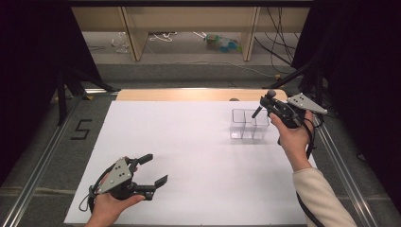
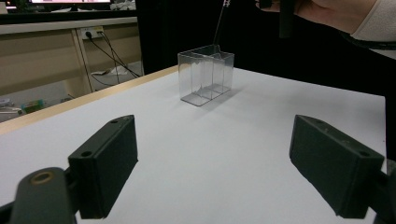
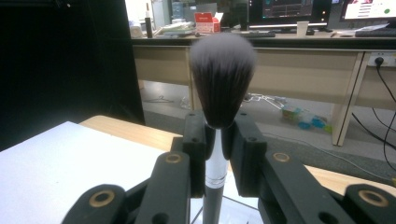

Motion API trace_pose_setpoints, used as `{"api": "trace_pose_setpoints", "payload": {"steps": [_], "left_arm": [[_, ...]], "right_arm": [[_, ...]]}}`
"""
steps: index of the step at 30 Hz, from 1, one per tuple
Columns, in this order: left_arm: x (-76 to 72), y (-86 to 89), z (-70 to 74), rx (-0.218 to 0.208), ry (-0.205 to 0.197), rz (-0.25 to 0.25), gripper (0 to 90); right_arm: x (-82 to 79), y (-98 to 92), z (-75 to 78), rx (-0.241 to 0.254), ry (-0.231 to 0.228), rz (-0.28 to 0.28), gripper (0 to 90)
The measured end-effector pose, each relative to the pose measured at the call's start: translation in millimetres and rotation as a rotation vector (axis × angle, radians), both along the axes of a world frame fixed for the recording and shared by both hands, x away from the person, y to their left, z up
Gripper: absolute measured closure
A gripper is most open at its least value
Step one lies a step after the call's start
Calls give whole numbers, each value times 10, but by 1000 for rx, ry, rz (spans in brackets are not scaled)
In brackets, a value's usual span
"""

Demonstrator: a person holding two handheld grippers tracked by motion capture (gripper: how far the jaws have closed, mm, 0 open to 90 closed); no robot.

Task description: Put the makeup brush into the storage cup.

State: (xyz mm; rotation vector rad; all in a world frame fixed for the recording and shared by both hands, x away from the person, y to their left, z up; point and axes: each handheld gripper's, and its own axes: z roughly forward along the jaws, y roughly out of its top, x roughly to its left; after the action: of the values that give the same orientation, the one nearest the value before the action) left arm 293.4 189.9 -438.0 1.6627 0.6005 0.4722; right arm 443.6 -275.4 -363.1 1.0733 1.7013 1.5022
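I am holding a brush (image 3: 217,140) upright over the clear box (image 1: 248,124) at the upper right of the high view, my right gripper (image 3: 217,140) pinching its handle just under the bristles. Judging from that, I am lowering it into a compartment; I should be keeping the handle vertical and clear of the dividers. The brush is showing a dark, fluffy, pale-tipped head above a silver ferrule. My left gripper (image 1: 150,169) is resting spread at the lower left.
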Motion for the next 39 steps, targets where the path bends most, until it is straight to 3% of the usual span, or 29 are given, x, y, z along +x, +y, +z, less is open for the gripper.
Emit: {"api": "trace_pose_setpoints", "payload": {"steps": [13,17,20,22,39], "left_arm": [[9,3,0,3,-6,-6,154],[-4,-6,-5,-18,11,6,154],[10,4,-1,3,-7,-8,154],[15,0,-4,-7,-10,-13,154],[0,-1,0,-2,1,-1,154]], "right_arm": [[50,13,-17,-13,6,-9,784],[59,19,-22,-18,7,-10,785],[70,23,-26,-10,3,-12,784],[74,22,-26,-14,6,-13,784],[110,38,-37,-28,-1,-21,784]]}}
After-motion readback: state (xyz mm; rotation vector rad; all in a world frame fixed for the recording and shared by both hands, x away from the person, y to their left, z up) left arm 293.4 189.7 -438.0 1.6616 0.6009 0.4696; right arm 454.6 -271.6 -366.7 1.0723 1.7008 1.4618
